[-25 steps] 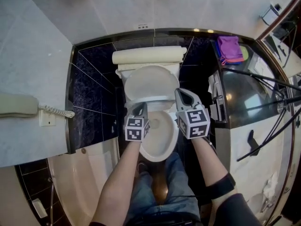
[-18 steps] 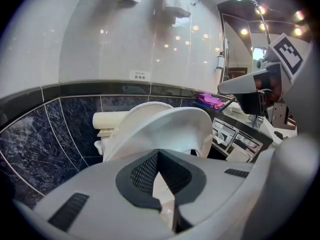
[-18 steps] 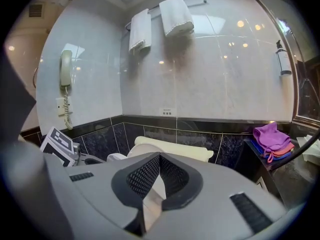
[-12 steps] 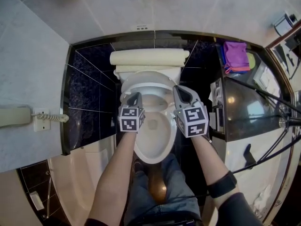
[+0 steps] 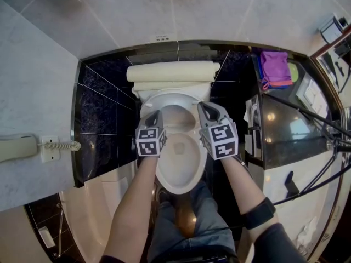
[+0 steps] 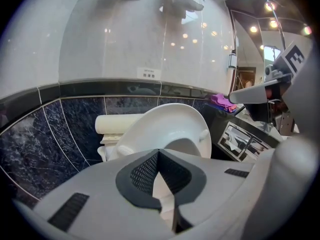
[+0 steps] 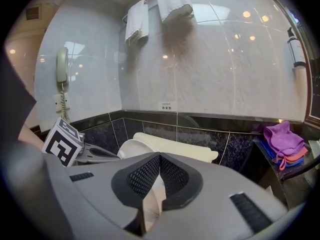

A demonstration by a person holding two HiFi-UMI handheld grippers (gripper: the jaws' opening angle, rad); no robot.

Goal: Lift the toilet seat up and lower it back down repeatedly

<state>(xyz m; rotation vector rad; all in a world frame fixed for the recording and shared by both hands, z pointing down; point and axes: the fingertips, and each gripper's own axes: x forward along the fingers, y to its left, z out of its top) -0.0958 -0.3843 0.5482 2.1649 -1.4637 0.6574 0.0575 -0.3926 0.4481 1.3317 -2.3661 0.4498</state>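
Toilet seat (image 5: 171, 97) sits partway up. Left tongs (image 5: 156, 114) and right tongs (image 5: 202, 106) flank it, both pinched together, gripping nothing. Mid-cycle, I'd judge; repeats remain.

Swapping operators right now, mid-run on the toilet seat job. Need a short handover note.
Toilet seat: tilted partway up, underside toward you, with the bowl open below it.
Left gripper: jaws shut, tip at the seat's left edge.
Right gripper: jaws shut, tip at the seat's right edge.
Neither clamps anything that shows, and I can't confirm contact with the seat.
Done: the seat is off the bowl. The cycle count can't be told from here.
Left: probably finish this swing, then alternate up and down, with both tips level on the rim.
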